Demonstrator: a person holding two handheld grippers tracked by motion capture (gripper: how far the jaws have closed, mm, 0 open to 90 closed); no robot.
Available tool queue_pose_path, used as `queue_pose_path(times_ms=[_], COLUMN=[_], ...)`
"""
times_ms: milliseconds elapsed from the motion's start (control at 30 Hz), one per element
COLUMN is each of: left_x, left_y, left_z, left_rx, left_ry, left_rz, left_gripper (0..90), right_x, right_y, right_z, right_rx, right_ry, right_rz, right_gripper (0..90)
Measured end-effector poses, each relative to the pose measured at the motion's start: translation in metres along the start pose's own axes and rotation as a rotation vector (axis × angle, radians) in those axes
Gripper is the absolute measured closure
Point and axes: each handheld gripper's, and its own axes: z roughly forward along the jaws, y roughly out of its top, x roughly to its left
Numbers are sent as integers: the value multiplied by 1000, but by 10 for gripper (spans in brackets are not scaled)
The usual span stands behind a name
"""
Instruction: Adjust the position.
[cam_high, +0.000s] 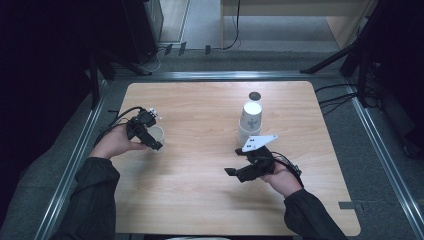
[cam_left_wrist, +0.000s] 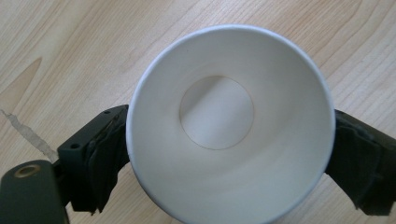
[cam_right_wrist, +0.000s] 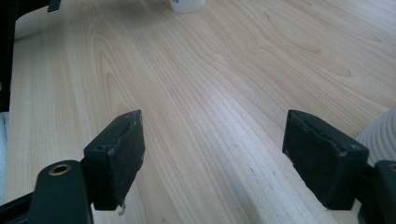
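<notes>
I judged the work to be the gathering of paper cups into one stack, and I put it at roughly the midpoint. A stack of paper cups stood upturned right of the middle of the wooden table, bases upward; how many cups it held I could not tell. One single paper cup remained apart from it, well over on the left side of the table, and that cup was already in hand. What was left, in my estimate, was carrying the cup across and seating it on the stack.

The left gripper had its jaws closed against opposite sides of the single cup. In the left gripper view the pads pressed the cup wall at either side, and the camera looked straight into the open mouth down to the round base. Whether the cup sat on the wood or was lifted just clear I could not tell.

The right gripper held nothing; its jaws stood wide apart over bare wood, pointed leftward across the table. It hovered just in front of the stack, near it but not touching.

A small dark round object lay beyond the stack; I could not identify it.
</notes>
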Motion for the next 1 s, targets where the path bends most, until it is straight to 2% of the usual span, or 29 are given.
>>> queue_pose_path(times_ms=[167, 467, 567, 700, 800, 867, 933, 1000], left_x=[4, 4, 3, 0, -7, -14, -20, -25], left_y=[-3, -11, -13, -13, -12, -10, -8, -7], left_z=[-11, -42, -54, -69, -76, -79, -81, -81], left_rx=[-56, -198, -253, -329, -370, -395, -411, -429], left_ry=[-14, -30, -60, -118, -139, -134, -134, -150], left_rz=[-24, -45, -59, -86, -80, -72, -61, -49], left_gripper=[72, 73, 75, 118, 125, 125, 127, 127], right_x=[0, -2, -3, -4, -6, -7, -9, -10], right_y=[0, -1, -1, -2, -3, -4, -5, -5], right_z=[0, -3, -4, -7, -10, -12, -15, -18], right_rx=[1, -1, -9, -23, -31, -39, -45, -60], right_ry=[1, -5, -9, -13, -10, -8, 6, 0], right_rz=[-2, 7, -2, -21, -11, -26, 2, 18], right_gripper=[213, 213, 214, 214, 202, 194, 190, 183])
